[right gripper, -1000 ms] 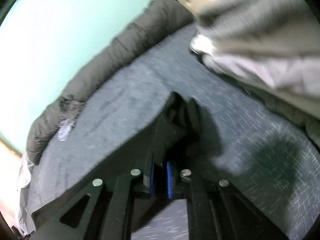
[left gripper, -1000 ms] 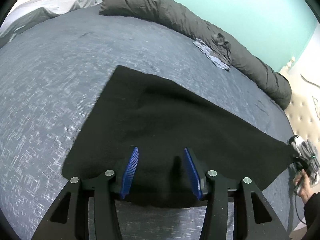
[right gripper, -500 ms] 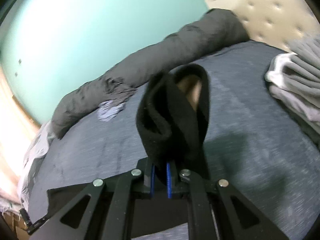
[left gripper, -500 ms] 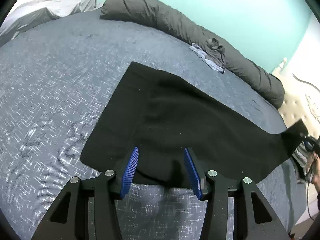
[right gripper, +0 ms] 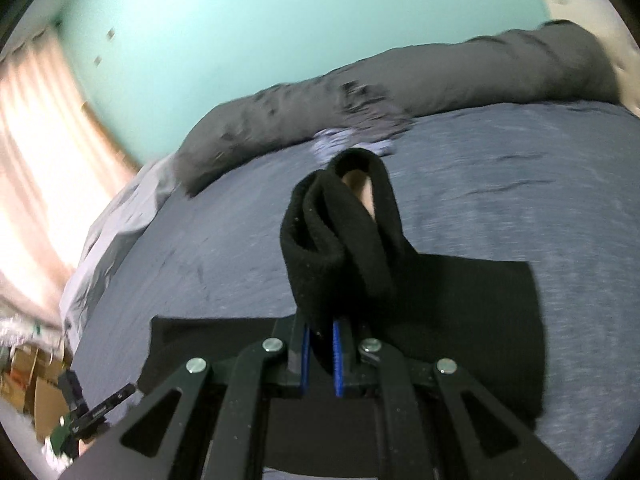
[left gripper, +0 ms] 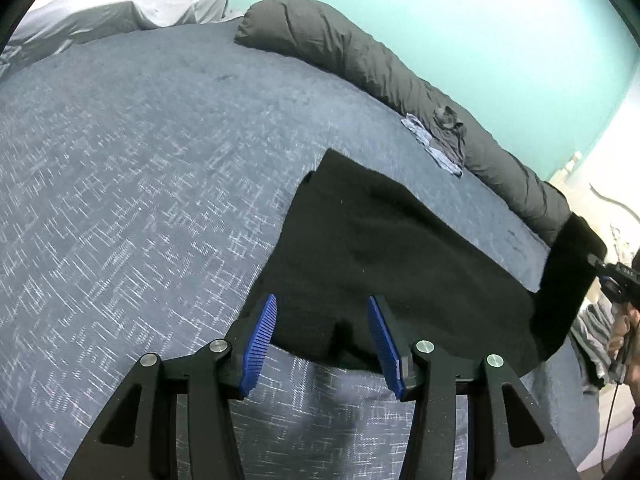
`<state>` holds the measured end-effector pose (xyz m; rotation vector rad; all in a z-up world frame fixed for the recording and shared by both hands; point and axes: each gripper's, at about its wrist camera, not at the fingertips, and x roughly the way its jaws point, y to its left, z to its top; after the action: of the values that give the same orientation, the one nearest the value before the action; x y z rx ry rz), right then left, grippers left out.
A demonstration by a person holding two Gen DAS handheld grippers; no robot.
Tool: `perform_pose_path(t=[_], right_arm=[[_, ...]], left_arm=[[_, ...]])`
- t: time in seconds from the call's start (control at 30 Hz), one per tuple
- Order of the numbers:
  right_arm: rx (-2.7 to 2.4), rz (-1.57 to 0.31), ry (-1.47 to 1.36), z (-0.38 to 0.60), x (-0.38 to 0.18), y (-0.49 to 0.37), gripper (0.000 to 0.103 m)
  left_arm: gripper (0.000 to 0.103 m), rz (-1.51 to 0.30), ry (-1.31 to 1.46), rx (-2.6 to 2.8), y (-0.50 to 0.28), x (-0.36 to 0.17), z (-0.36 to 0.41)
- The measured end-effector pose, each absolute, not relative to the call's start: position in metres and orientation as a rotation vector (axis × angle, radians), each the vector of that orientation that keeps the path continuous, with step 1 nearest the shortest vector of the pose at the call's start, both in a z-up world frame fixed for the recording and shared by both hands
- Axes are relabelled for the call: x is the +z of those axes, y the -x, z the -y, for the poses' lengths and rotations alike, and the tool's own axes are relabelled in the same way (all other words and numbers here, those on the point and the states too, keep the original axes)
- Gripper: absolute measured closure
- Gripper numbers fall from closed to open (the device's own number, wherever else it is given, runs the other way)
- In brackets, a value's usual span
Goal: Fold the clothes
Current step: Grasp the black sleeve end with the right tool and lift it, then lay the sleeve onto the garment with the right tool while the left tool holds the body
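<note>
A black garment (left gripper: 384, 248) lies flat on the blue-grey bedspread (left gripper: 140, 200). My left gripper (left gripper: 320, 336) hovers open over its near edge, and its blue pads do not press the cloth. At the far right, my right gripper (left gripper: 612, 276) holds the garment's other end (left gripper: 572, 264) lifted off the bed. In the right wrist view my right gripper (right gripper: 320, 332) is shut on that bunched, looped end (right gripper: 340, 232), while the rest of the black garment (right gripper: 472, 320) lies spread below. The left gripper (right gripper: 92, 408) shows at the lower left there.
A dark grey rolled duvet (left gripper: 380, 76) runs along the bed's far side by the teal wall, with a small pale cloth (left gripper: 432, 144) beside it. A light grey sheet (left gripper: 120, 12) lies at the far left. Striped grey clothes (left gripper: 596, 328) sit at the right edge. Cardboard boxes (right gripper: 28, 368) stand beyond the bed.
My right gripper has lifted the garment's end off the bed and swung it over the flat part. The left gripper has drifted a little, still open over the near edge.
</note>
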<state>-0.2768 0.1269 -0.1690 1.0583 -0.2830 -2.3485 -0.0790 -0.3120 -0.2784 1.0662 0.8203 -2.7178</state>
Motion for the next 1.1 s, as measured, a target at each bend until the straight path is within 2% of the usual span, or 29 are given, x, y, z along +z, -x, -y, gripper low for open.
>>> perform_pose_path(t=[0.27, 0.53, 0.77, 1.1], right_arm=[[-2.179, 0.219, -1.049, -0.003, -0.193, 0.26, 0.095], [-2.046, 0.22, -1.051, 0.08, -0.212, 0.24, 0.095], [-1.993, 0.159, -1.072, 0.137, -0.213, 0.225, 0.095], [-1.89, 0.036, -1.175, 0.173, -0.254, 0.199, 0.095]], left_arm=[[0.05, -0.87, -1.049, -2.715, 0.074, -0.279, 0.32], [0.049, -0.914, -1.034, -2.704, 0.069, -0.281, 0.327], [0.048, -0.931, -1.016, -2.701, 0.069, -0.279, 0.329], [0.048, -0.96, -0.998, -2.696, 0.067, -0.276, 0.333]])
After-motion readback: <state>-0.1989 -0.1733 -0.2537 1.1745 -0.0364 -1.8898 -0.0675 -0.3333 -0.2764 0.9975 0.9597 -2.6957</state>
